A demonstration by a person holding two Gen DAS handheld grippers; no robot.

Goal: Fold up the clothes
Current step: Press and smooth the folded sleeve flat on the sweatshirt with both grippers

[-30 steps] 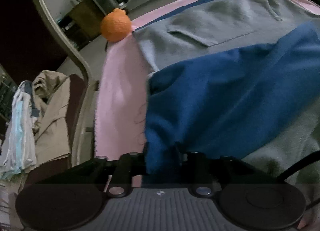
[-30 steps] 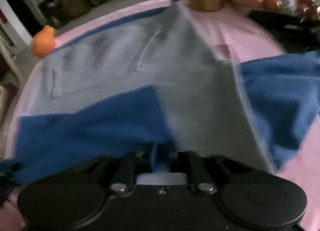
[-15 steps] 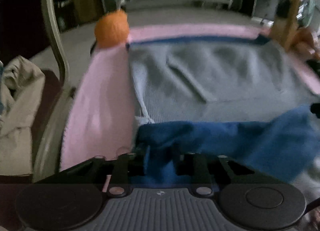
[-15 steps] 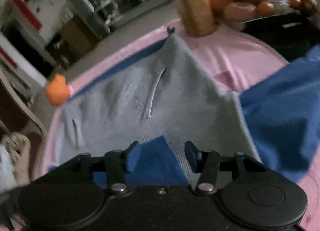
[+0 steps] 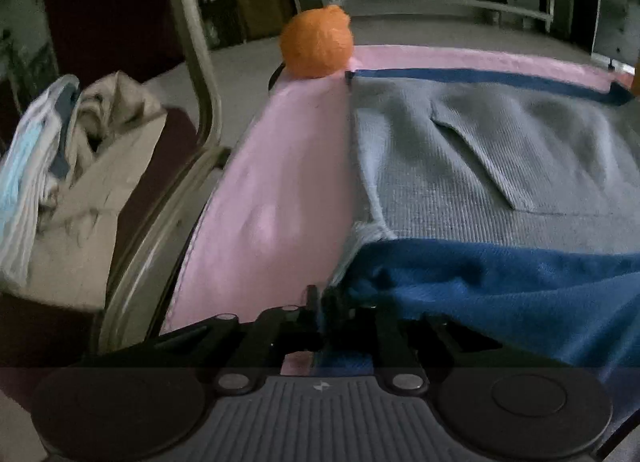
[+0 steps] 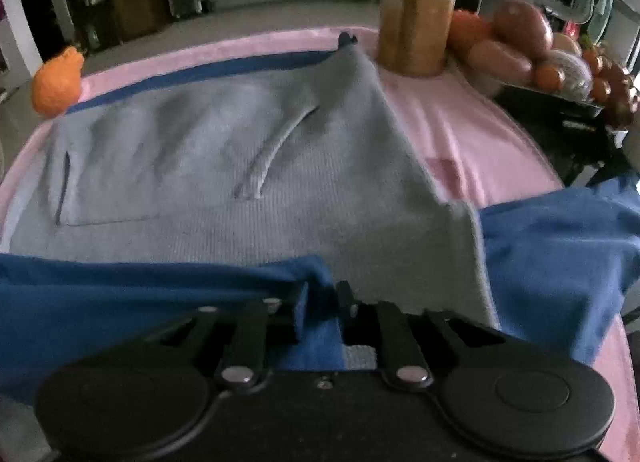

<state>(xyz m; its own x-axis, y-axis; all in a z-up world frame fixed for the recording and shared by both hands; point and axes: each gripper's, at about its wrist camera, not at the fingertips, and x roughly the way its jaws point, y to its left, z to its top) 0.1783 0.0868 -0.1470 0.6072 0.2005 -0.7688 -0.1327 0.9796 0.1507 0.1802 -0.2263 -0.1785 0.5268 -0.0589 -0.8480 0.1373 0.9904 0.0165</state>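
A grey sweatshirt [image 5: 460, 189] [image 6: 224, 165] with blue sleeves lies flat on a pink cloth [image 5: 272, 197] [image 6: 452, 129]. One blue sleeve [image 5: 504, 290] [image 6: 132, 294] lies across its near part. My left gripper [image 5: 342, 304] is shut on the left end of this sleeve, at the garment's left edge. My right gripper [image 6: 324, 294] holds its jaws around the sleeve's other end; they are closing, with blue cloth between them and a gap still showing. The second blue sleeve [image 6: 560, 246] lies spread at the right.
An orange ball-like thing [image 5: 316, 41] [image 6: 58, 81] sits at the table's far left corner. A wooden block [image 6: 416, 9] and a pile of fruit [image 6: 532, 45] stand at the far right. A chair [image 5: 200, 73] with heaped clothes [image 5: 68, 181] is left of the table.
The blue sleeve has been drawn toward the near edge, baring more grey front. The right gripper let go of the blue cloth, opened wide, and has narrowed around it again.
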